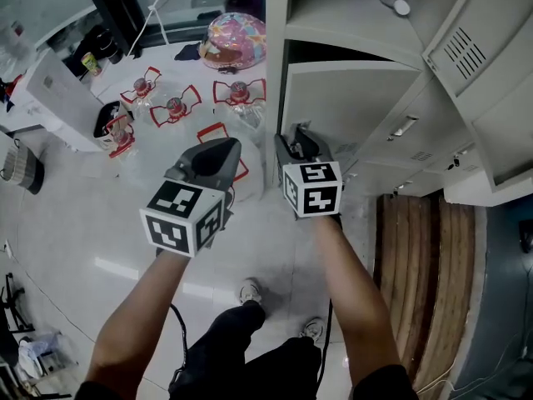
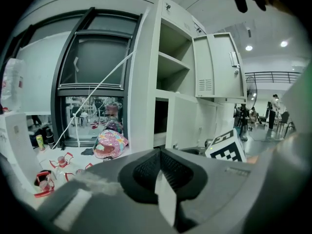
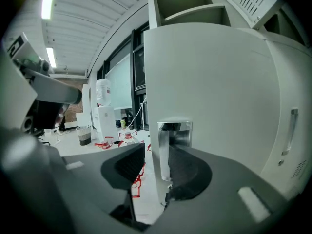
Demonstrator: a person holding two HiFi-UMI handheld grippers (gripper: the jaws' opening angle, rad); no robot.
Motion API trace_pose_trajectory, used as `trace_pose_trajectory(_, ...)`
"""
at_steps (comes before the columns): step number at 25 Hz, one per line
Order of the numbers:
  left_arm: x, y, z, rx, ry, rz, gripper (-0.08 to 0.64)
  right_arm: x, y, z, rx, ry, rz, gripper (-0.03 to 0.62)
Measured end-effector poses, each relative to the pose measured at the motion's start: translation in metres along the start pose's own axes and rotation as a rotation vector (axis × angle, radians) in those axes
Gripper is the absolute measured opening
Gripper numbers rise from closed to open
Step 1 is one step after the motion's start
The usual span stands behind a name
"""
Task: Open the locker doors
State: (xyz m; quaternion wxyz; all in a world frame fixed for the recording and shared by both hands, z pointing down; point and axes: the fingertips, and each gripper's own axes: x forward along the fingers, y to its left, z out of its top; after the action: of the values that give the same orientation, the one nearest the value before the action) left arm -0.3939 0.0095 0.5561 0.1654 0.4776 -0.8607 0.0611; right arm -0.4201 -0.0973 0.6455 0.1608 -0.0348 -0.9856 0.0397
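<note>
So here's where we're at: our right gripper (image 1: 293, 142) is up at the free edge of the middle locker door (image 1: 350, 98), roughly 1 o'clock from centre in the head view. In the right gripper view its fingers (image 3: 124, 162) are spread partway, with the door's shiny metal handle (image 3: 173, 133) standing between them. The finger on the 3 o'clock side sits right up against the handle and door face. The one at 9 o'clock is still off it, with a strip of floor showing in the gap, so it's not a clamped grip. That door is ajar, swung a bit out from the cabinet. The upper locker door (image 1: 462, 52) at 2 o'clock already hangs wide open. Our left gripper (image 1: 218, 152) hangs in the air just beside the right one, at about 10 o'clock from it. Its fingers (image 2: 146, 172) are pressed together with nothing in them, pointing over the floor toward the red-framed bottles (image 1: 175, 107).
</note>
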Motion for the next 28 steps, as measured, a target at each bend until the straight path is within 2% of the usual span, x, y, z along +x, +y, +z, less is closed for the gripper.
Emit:
trace_pose_trajectory(19,-0.042,-0.095,-0.025,-0.055,-0.005,0.09,0.002,-0.102,-0.001,-0.033,-0.025,-0.009,0.099,0.146)
trace_pose_trajectory(28,-0.042,-0.154,-0.029,-0.062,-0.004,0.077,0.002,-0.155,-0.023,-0.046,-0.022,-0.018,0.124,0.147)
